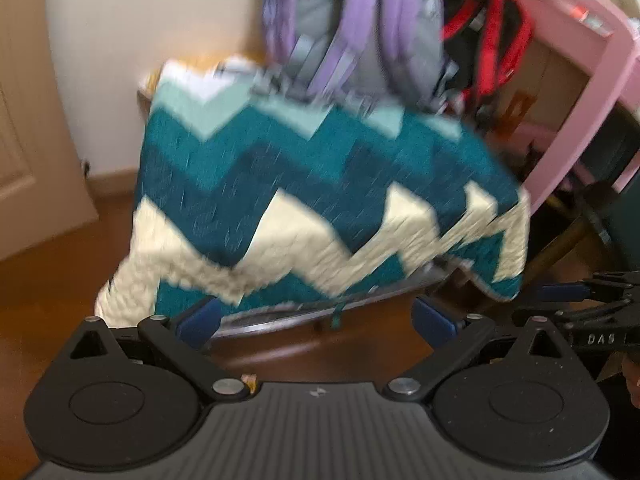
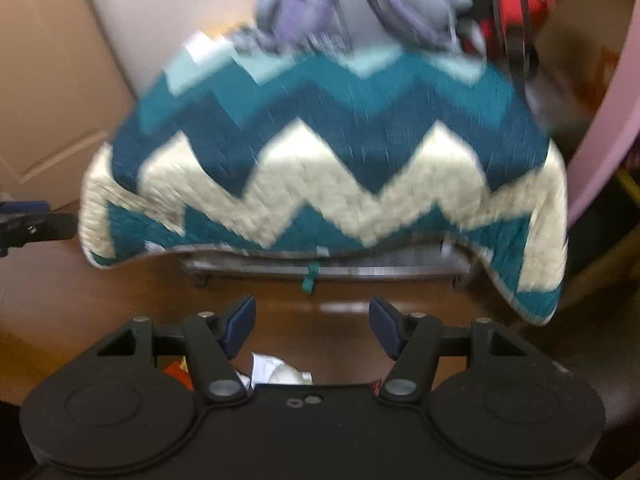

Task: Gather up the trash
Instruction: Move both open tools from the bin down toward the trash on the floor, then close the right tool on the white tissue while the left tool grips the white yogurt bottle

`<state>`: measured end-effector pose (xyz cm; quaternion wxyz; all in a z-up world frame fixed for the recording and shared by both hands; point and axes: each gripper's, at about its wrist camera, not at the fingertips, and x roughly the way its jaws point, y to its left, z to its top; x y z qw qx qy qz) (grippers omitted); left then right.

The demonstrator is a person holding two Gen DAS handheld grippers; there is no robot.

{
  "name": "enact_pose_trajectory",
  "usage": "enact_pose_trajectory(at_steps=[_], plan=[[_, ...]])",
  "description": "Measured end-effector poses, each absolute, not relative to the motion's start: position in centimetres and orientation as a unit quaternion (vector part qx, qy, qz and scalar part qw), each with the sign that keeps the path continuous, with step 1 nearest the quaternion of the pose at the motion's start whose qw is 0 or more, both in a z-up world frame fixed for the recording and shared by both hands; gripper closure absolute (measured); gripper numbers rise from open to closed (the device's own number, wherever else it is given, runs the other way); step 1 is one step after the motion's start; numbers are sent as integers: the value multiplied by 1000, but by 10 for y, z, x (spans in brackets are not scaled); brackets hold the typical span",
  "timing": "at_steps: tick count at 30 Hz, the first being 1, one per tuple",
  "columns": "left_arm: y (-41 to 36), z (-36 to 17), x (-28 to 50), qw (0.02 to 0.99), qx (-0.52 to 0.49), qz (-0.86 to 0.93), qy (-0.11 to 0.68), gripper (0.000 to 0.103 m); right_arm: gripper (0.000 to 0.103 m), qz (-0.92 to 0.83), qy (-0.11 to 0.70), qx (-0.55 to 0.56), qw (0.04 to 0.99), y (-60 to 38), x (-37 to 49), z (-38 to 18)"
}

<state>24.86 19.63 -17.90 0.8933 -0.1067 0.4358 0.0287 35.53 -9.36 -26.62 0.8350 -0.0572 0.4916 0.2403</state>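
Note:
In the right wrist view, crumpled white paper [image 2: 280, 372] and an orange scrap [image 2: 174, 370] lie on the brown floor, partly hidden by the gripper's body. My right gripper [image 2: 313, 326] is open above the floor, with nothing between its blue pads [image 2: 240, 324]. The left gripper [image 1: 316, 320] stands wide open and empty over the floor, in front of the quilt. Its tip also shows at the left edge of the right wrist view, left gripper [image 2: 24, 224]. The right gripper [image 1: 600, 312] appears at the right edge of the left wrist view. Both views are blurred.
A teal and cream zigzag quilt [image 1: 312, 200] hangs over a low metal-framed seat [image 2: 320, 270] straight ahead. A purple-grey backpack [image 1: 352, 28] and a red-black bag [image 1: 488, 32] hang behind it. Pink furniture [image 1: 580, 92] stands at the right and a beige door [image 1: 28, 140] at the left.

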Motion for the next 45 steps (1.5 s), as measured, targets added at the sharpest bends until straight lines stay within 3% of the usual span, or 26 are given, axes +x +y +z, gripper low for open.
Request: enact_pose_trajectory(at_steps=[6, 18, 33, 38, 42, 44, 45], plan=[[206, -261, 261, 866, -79, -1, 493, 1, 41, 175, 566, -58, 803, -100, 378, -356], [180, -401, 268, 797, 22, -132, 589, 1, 41, 14, 682, 48, 729, -155, 424, -499], [166, -537, 273, 726, 108, -187, 652, 2, 43, -78, 728, 128, 669, -186, 452, -601], [161, -556, 271, 713, 126, -208, 657, 9, 44, -81, 737, 127, 659, -186, 453, -619], [159, -568, 276, 708, 125, -203, 664, 32, 46, -75, 738, 128, 658, -184, 451, -625], [159, -575, 277, 702, 128, -208, 669, 39, 53, -71, 739, 133, 656, -184, 454, -629], [157, -577, 277, 699, 133, -215, 669, 41, 63, -71, 741, 130, 655, -183, 454, -630]])
